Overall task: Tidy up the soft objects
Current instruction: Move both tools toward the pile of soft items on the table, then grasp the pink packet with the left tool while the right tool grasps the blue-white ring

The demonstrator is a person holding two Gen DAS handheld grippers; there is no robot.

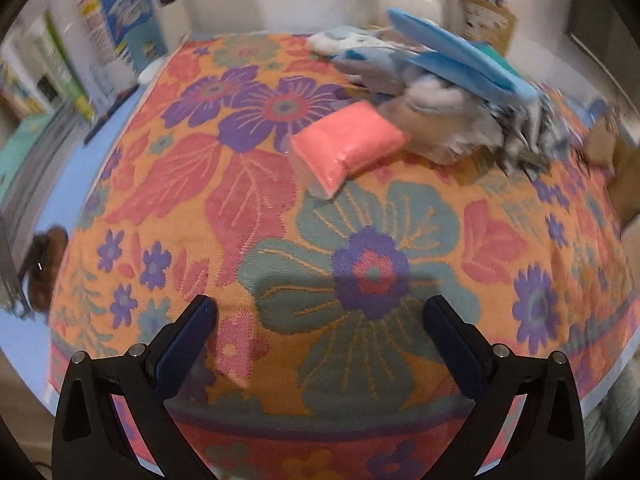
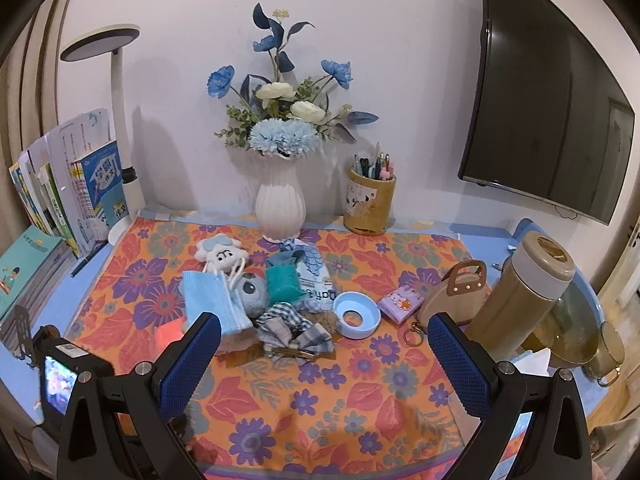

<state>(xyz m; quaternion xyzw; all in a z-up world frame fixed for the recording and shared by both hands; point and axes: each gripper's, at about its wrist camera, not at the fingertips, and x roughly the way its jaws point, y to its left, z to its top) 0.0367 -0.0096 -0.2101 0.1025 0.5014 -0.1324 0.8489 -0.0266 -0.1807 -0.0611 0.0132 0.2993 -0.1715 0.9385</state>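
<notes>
Left wrist view
Left tongs [image 1: 320,320]: wide apart, holding nothing, over the floral cloth [image 1: 280,208].
Pink packet [image 1: 347,147]: on the cloth, touching the blurred soft pile [image 1: 432,92].

Right wrist view
Right tongs [image 2: 324,344]: wide apart, holding nothing.
Soft pile [image 2: 260,296]: mid-table, in front of the white vase [image 2: 280,204]; blue mask [image 2: 214,304] at its left edge.

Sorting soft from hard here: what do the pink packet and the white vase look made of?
Pink packet: seemingly clear glossy plastic film around soft pink filling; its edges shine and it sags. White vase: likely glazed ceramic; rigid, ribbed, slight sheen.
</notes>
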